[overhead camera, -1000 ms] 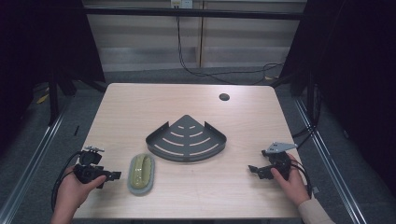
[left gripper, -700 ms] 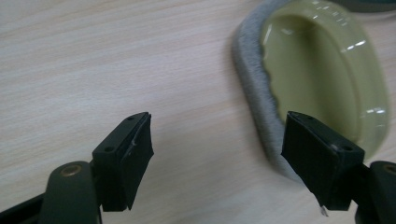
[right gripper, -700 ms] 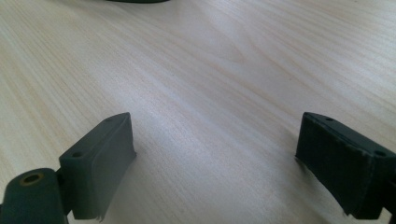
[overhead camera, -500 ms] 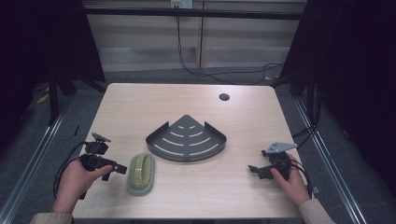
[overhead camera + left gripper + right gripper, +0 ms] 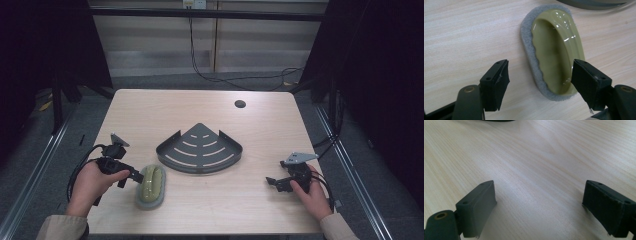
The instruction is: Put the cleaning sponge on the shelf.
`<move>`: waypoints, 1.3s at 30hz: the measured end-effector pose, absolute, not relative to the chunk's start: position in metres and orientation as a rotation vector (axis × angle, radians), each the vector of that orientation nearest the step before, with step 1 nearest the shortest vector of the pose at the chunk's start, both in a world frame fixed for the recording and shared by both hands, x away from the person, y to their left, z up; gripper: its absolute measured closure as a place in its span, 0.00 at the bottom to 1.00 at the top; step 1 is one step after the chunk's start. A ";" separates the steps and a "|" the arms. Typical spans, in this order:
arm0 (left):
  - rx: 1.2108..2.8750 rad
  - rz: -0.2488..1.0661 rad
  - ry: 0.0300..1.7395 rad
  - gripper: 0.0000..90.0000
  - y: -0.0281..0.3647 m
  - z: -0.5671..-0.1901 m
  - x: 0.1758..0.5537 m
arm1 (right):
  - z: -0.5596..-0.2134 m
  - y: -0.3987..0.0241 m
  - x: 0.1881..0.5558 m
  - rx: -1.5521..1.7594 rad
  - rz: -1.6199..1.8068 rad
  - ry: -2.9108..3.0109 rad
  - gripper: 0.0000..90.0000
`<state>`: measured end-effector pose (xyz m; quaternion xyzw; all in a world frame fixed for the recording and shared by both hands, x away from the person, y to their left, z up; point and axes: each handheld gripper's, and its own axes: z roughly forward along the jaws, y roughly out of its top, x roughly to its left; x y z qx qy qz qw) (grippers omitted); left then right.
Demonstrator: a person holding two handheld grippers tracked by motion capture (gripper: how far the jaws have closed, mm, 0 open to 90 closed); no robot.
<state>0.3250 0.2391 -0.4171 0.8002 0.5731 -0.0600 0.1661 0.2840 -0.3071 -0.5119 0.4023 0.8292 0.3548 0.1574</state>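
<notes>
Left gripper view has my jaws spread wide, empty, with the near end of the scrubber lying between and just ahead of them: an olive plastic grip on a grey pad, flat on the table. I judge the step in hand to be picking it up. To do it well I would push the left gripper a little farther on so both pads reach past the rounded end, drop until they flank the hard olive grip and not the soft pad, then close square across its narrow width; the glossy plastic could slip if I pinch only the tip. From above, the scrubber sits near the front edge, left of centre, just beside the dark corner rack. My right gripper rests parted and empty near the right edge.
</notes>
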 end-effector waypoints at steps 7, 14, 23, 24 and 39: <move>2.280 -0.172 1.655 0.35 0.234 -0.413 0.328 | -0.512 -0.307 0.284 1.151 1.015 2.372 0.12; 2.287 -0.183 1.658 0.36 0.225 -0.411 0.330 | -0.512 -0.307 0.284 1.150 1.015 2.372 0.12; 2.318 -0.169 1.645 0.37 0.213 -0.407 0.331 | -0.512 -0.307 0.284 1.151 1.015 2.372 0.12; 2.318 -0.169 1.645 0.38 0.213 -0.407 0.331 | -0.512 -0.307 0.284 1.151 1.015 2.372 0.12; 2.345 -0.182 1.633 0.43 0.198 -0.403 0.334 | -0.512 -0.307 0.284 1.151 1.015 2.372 0.12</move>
